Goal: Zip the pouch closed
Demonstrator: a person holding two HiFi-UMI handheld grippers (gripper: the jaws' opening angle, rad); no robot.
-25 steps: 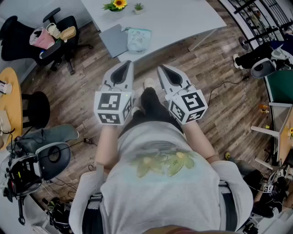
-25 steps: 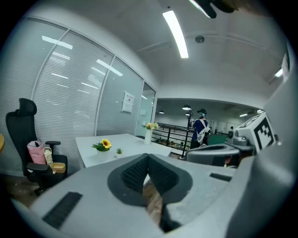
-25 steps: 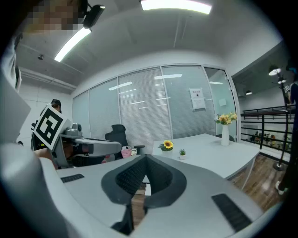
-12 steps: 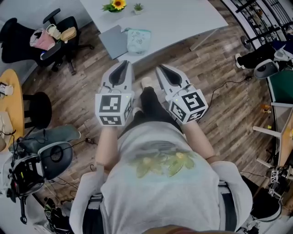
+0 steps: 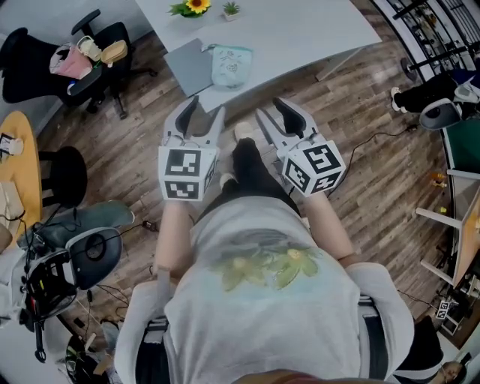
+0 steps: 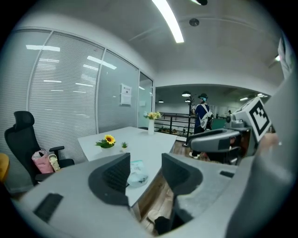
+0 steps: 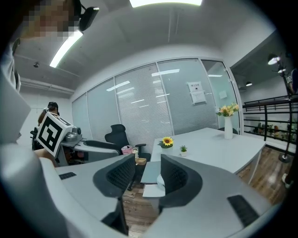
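A pale teal pouch [image 5: 229,66] lies near the front edge of the white table [image 5: 300,30], beside a grey pad [image 5: 189,66]. Both grippers are held in the air above the wooden floor, short of the table and apart from the pouch. My left gripper [image 5: 204,112] is opening, with nothing between its jaws. My right gripper [image 5: 276,111] is opening too, and is also empty. In the left gripper view the pouch [image 6: 136,171] shows far off through the gap of the left gripper [image 6: 145,169]. The right gripper [image 7: 145,174] points at the table's corner and the grey pad [image 7: 150,171].
A sunflower pot [image 5: 187,7] and a small plant stand at the table's far side. A black office chair [image 5: 67,60] with a pink bag is at the left, a round wooden table [image 5: 15,172] further left. Cables and gear lie on the floor.
Both grippers' jaws have gone from shut to spread apart. Both hands have edged forward towards the table.
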